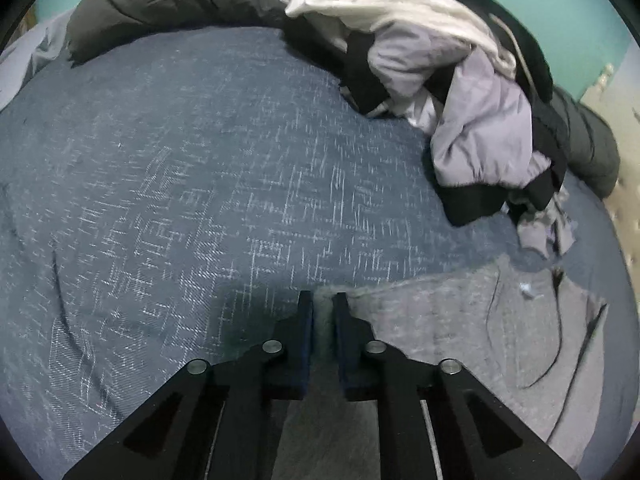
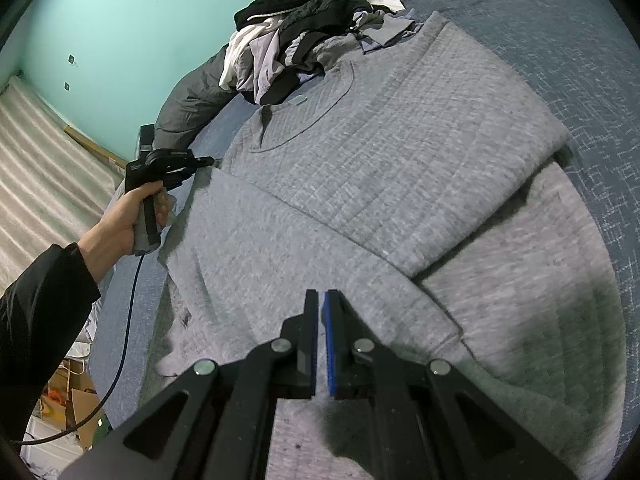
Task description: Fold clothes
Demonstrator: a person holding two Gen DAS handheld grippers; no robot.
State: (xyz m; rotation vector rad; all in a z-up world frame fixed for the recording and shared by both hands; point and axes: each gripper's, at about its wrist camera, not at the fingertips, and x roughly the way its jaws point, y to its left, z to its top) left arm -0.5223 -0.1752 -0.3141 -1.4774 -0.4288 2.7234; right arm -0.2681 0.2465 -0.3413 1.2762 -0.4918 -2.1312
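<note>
A grey quilted sweater (image 2: pixel 380 168) lies spread on the blue bed cover (image 2: pixel 560 40), one sleeve folded across its body. In the left wrist view my left gripper (image 1: pixel 323 300) is shut on the sweater's edge (image 1: pixel 460 328), with grey cloth between the fingers. The same gripper shows in the right wrist view (image 2: pixel 210 162), held in a hand at the sweater's left edge. My right gripper (image 2: pixel 322 296) hovers over the sweater's lower part with its jaws nearly together and nothing seen between them.
A heap of white, lilac and black clothes (image 1: pixel 460 92) sits at the far side of the bed, also in the right wrist view (image 2: pixel 304 32). A dark grey duvet (image 1: pixel 168 4) lies along the teal wall. Cardboard boxes (image 2: pixel 80 408) stand on the floor beside the bed.
</note>
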